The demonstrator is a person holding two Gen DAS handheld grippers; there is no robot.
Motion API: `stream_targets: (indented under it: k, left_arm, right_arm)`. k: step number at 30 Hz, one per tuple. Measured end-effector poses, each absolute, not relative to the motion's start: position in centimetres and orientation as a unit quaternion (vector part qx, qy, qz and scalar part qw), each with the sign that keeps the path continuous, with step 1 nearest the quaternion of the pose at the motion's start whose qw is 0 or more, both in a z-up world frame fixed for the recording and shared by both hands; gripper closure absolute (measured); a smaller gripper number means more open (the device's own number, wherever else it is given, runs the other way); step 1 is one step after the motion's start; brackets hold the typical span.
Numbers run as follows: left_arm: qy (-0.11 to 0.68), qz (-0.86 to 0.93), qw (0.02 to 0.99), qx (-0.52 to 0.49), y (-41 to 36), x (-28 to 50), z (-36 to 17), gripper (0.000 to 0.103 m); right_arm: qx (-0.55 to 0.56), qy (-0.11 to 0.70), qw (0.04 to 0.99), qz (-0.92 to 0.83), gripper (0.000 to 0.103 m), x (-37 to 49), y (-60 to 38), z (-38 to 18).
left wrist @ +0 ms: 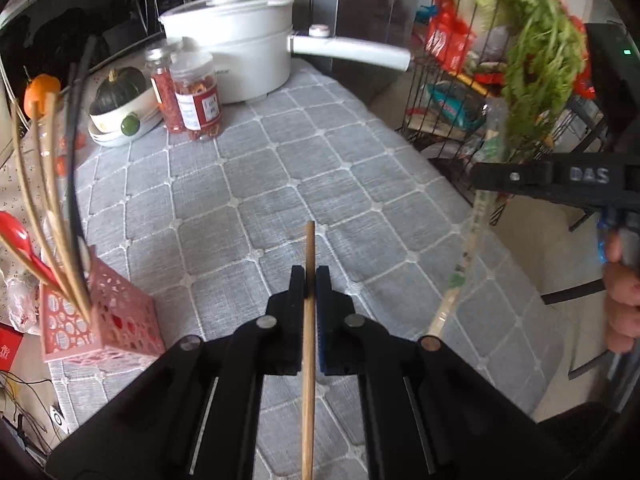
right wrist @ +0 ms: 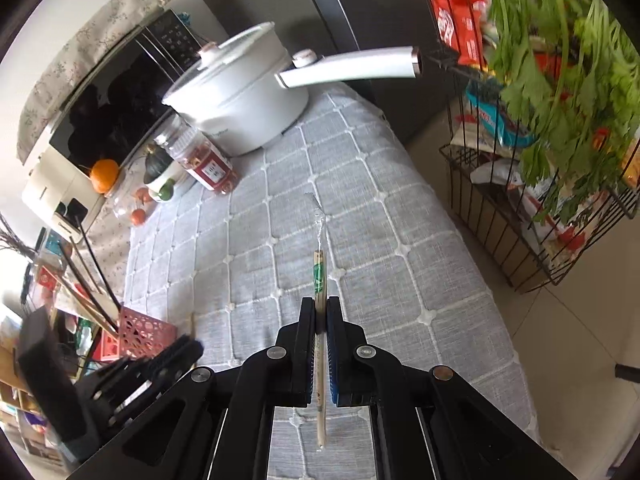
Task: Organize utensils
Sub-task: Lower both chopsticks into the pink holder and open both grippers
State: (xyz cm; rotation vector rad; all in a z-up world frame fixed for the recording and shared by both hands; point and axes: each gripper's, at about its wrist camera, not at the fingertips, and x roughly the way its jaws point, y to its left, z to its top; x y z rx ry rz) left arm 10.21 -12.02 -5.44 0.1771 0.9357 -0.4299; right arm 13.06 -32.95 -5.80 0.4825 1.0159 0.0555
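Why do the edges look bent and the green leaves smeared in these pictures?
Left wrist view: the fisheye lens rounds the picture into dark corners, and the leafy greens and white pot handle are smeared. Right wrist view: the quilted tablecloth bulges, the greens again blur, daylight is soft.

We've got a white pot (left wrist: 240, 52) on the quilted grey counter (left wrist: 304, 184), two red-labelled jars (left wrist: 192, 96) beside it, plus leafy greens (right wrist: 560, 92).

My matt black plastic left gripper (left wrist: 310, 280) pinches a smooth bare wooden chopstick (left wrist: 308, 344) above the quilted grey cloth table cover (left wrist: 280, 184), near the perforated pink plastic basket (left wrist: 116, 320) and the glossy white pot (left wrist: 240, 56).
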Motion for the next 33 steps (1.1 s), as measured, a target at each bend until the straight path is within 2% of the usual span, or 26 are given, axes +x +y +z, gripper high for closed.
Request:
stream_targets:
  k: [6,10,20,33]
  left_arm:
    - [0.385,-0.221,0.895,0.051,-8.1,6.0,-1.1,0.097]
    - [0.346,-0.220,0.912,0.022,-5.0,4.6,0.0,0.097]
    - [0.286,-0.223,0.931,-0.048,-0.4,3.1,3.5,0.097]
    - [0.172,-0.173,0.966,-0.083,4.7,1.6,8.4,0.097]
  right_arm:
    - [0.216,0.452,0.864,0.036,0.098,12.0,-31.4,-3.3]
    - [0.202,0.431,0.878,0.052,0.098,11.7,-29.7,-1.7]
    - [0.168,0.383,0.904,0.087,0.098,10.5,-25.2,2.1]
    - [0.151,0.320,0.924,0.144,0.098,8.8,-20.1,6.4]
